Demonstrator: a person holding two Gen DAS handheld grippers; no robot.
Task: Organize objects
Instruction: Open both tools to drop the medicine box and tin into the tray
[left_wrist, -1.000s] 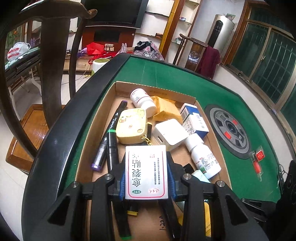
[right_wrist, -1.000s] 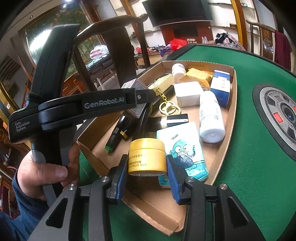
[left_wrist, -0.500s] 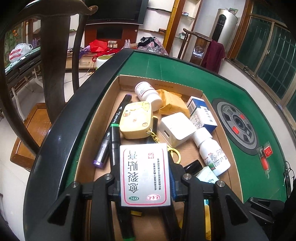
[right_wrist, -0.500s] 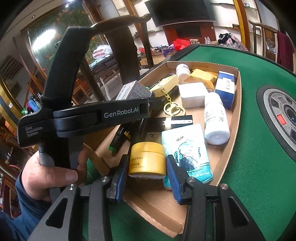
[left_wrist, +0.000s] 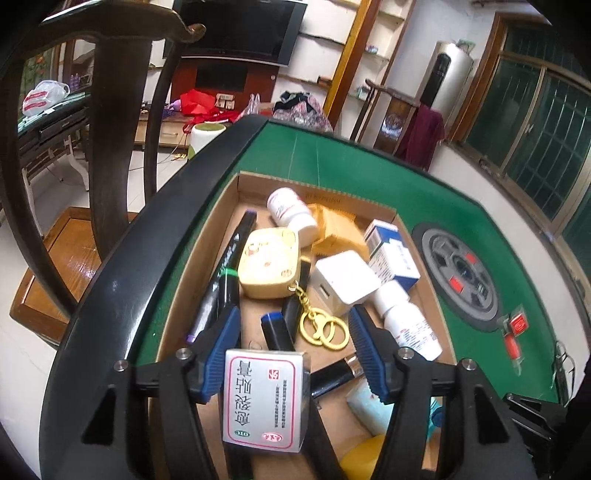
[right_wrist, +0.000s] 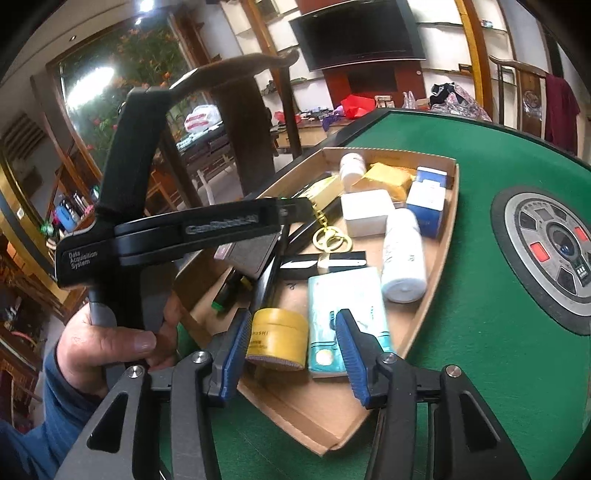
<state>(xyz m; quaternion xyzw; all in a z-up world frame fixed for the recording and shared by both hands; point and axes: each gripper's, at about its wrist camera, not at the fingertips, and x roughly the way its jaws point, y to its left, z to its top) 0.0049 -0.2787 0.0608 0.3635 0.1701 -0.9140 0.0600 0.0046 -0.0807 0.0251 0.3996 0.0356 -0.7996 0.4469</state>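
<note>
My left gripper (left_wrist: 295, 343) has let go of the medicine box (left_wrist: 264, 400), jaws opening; my right gripper (right_wrist: 291, 345) opens off the yellow jar (right_wrist: 277, 339) in the cardboard tray (right_wrist: 325, 413).

The left gripper (left_wrist: 293, 334) pointed steeply down, its jaws opening, blue pads (left_wrist: 221, 341) standing clear on both sides; the right gripper (right_wrist: 291, 345) slanted down likewise, jaws opening too; a hand (right_wrist: 110, 343) in a blue sleeve (right_wrist: 33, 435) gripped the left gripper's handle from below.
</note>
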